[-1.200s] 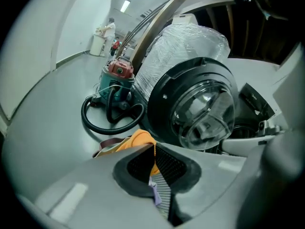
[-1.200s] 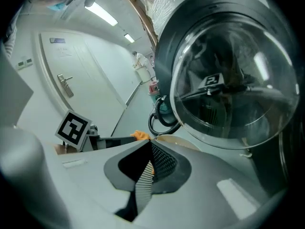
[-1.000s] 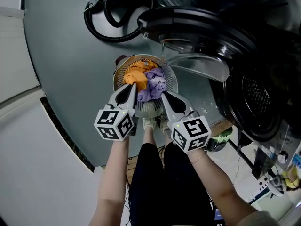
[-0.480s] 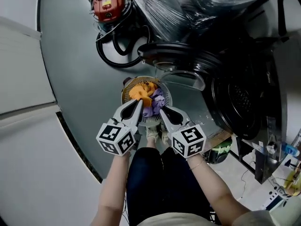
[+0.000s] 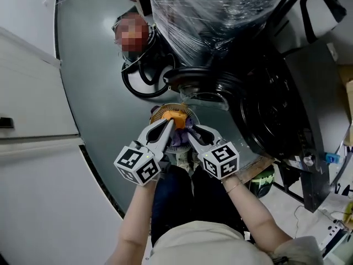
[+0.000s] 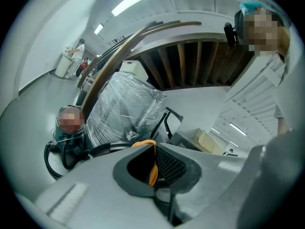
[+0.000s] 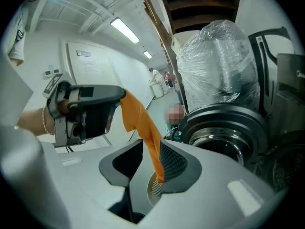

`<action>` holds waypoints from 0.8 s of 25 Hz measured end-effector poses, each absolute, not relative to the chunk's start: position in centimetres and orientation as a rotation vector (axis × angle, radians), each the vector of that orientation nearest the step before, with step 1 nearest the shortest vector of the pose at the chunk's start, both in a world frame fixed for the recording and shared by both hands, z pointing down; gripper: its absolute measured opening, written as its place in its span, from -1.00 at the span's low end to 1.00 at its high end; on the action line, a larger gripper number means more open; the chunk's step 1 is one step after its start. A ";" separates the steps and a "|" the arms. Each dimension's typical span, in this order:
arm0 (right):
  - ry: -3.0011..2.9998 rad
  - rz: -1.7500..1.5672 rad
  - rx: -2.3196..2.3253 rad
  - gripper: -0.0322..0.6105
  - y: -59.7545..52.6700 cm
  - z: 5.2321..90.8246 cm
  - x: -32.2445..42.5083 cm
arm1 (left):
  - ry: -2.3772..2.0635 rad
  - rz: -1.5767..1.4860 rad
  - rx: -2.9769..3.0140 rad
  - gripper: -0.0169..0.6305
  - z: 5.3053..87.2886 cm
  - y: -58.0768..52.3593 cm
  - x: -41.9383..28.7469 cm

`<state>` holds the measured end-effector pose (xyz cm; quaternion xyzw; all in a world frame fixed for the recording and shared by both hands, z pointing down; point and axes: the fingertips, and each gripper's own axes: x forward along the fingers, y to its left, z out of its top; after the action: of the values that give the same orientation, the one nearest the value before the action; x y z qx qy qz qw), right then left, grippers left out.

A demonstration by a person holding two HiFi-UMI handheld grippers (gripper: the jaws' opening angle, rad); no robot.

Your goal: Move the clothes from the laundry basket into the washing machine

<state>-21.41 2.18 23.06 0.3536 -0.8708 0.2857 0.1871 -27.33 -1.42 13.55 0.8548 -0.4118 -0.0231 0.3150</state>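
A round laundry basket [image 5: 156,114] stands on the grey floor below my hands, with a purple garment [image 5: 183,138] in it. My left gripper [image 5: 170,123] is shut on an orange cloth [image 5: 177,118], which shows as a thin orange strip between its jaws [image 6: 152,168]. In the right gripper view the left gripper [image 7: 116,98] holds the orange cloth [image 7: 143,128] up, and it hangs down between the jaws of my right gripper [image 7: 151,161]. Those jaws stand slightly apart, with the basket [image 7: 153,189] showing through the gap. The washing machine's dark drum [image 5: 265,109] and open round door [image 5: 204,84] lie to the right.
A black hose [image 5: 138,83] is coiled on the floor beyond the basket, beside a blurred patch. A large plastic-wrapped object [image 5: 220,15] stands behind the door. A white wall panel [image 5: 33,148] runs along the left. The person's legs are directly below the grippers.
The head view has risen, so the basket looks smaller. Both grippers have drawn closer together over it, and the orange cloth now hangs lifted between their tips.
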 end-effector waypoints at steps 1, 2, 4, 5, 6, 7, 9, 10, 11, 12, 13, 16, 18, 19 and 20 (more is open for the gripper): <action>-2.456 0.790 0.999 -0.52 2.3 22.4 -21.4 | -1.078 -0.078 2.271 -0.91 12.2 -1.4 -27.2; -2.461 0.781 1.005 -0.50 2.3 21.7 -21.4 | -1.068 -0.093 2.290 -0.91 10.9 -1.2 -27.0; -2.478 0.780 1.028 -0.45 2.1 20.5 -21.4 | -1.038 -0.129 2.335 -0.91 8.1 -1.2 -26.7; -2.485 0.783 1.046 -0.43 1.7 19.9 -21.3 | -1.020 -0.146 2.362 -0.91 6.7 -1.2 -26.5; -2.491 0.783 1.066 -0.42 1.4 19.3 -21.2 | -1.003 -0.159 2.388 -0.91 5.4 -1.2 -26.2; -2.498 0.777 1.086 -0.42 1.1 18.6 -21.0 | -0.989 -0.165 2.414 -0.91 4.0 -1.2 -25.8; -2.521 0.744 1.126 -0.42 0.5 17.0 -20.5 | -0.959 -0.175 2.459 -0.91 1.5 -1.1 -25.0; -2.538 0.724 1.145 -0.46 0.3 16.2 -20.3 | -0.941 -0.187 2.479 -0.91 0.4 -1.1 -24.6; -2.560 0.709 1.162 -0.51 0.0 15.3 -20.1 | -0.923 -0.201 2.499 -0.91 -0.6 -1.2 -24.3; -2.586 0.705 1.177 -0.54 -0.3 14.3 -20.0 | -0.903 -0.214 2.518 -0.91 -1.5 -1.2 -23.9; -2.616 0.711 1.190 -0.55 -0.5 13.4 -19.9 | -0.882 -0.225 2.537 -0.91 -2.3 -1.2 -23.5; -2.698 0.711 1.228 -0.53 -0.7 10.7 -19.4 | -0.815 -0.257 2.593 -0.91 -4.6 -1.1 -22.0; -2.708 0.648 1.282 -0.55 -1.0 9.4 -18.7 | -0.771 -0.276 2.628 -0.91 -6.0 -1.1 -21.2; -2.700 0.605 1.323 -0.74 -1.2 8.8 -18.2 | -0.747 -0.285 2.646 -0.91 -6.7 -1.1 -20.8; -2.693 0.567 1.362 -0.81 -1.4 8.1 -17.5 | -0.722 -0.295 2.665 -0.91 -7.4 -1.1 -20.4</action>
<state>-17.45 -1.37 8.09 0.4432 -0.8765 0.1846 0.0357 -20.36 -1.13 -7.36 0.9438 -0.2557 -0.1046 0.1814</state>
